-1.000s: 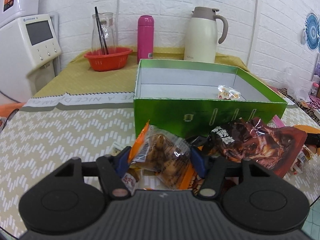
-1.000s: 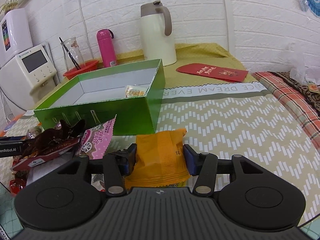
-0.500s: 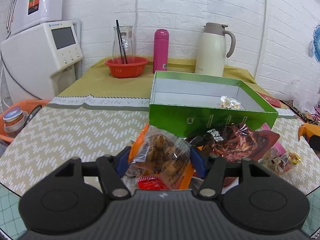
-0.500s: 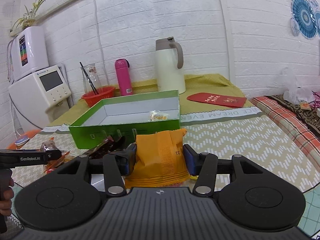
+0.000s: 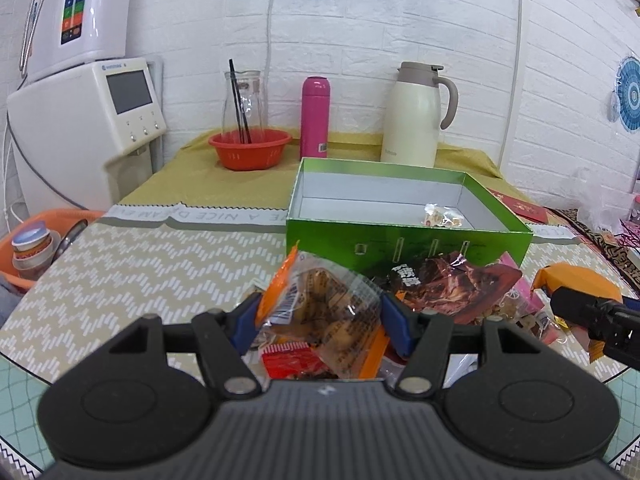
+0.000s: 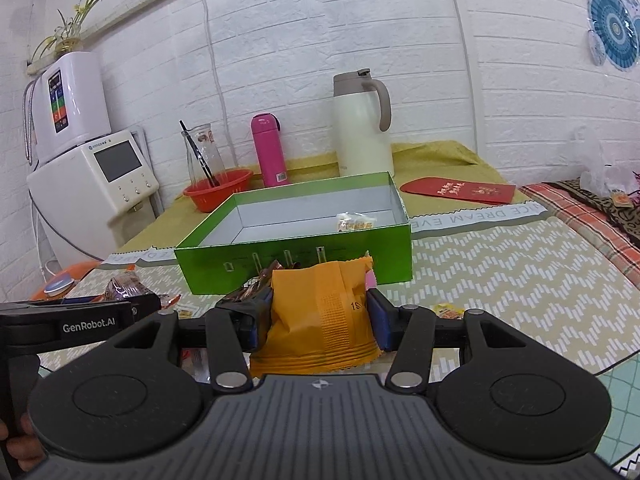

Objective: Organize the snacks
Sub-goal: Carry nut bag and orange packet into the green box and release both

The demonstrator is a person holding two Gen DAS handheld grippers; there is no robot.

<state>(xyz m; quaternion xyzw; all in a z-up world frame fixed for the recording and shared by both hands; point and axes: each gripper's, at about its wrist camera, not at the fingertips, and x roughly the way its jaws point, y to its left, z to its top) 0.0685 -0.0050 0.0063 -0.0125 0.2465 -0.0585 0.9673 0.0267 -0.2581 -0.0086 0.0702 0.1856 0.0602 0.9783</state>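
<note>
My left gripper (image 5: 320, 320) is shut on a clear orange-edged snack packet (image 5: 320, 312), held above the table in front of the green box (image 5: 404, 240). My right gripper (image 6: 316, 320) is shut on an orange snack packet (image 6: 320, 312), also raised before the green box (image 6: 296, 264). The box is open, with one small clear candy packet (image 5: 442, 216) inside at its right end. A pile of loose snacks lies by the box front, topped by a dark brown packet (image 5: 444, 284). The right gripper with its orange packet shows at the right edge of the left wrist view (image 5: 580, 300).
Behind the box stand a cream thermos jug (image 5: 412, 116), a pink bottle (image 5: 315, 118) and a red bowl (image 5: 250, 152) with a glass carafe. A white appliance (image 5: 84, 128) is at the left. A red envelope (image 6: 460, 190) lies right of the box.
Both grippers have risen and drawn back from the box with their packets; the box and back wall look smaller and lower. Both grips are unchanged.
</note>
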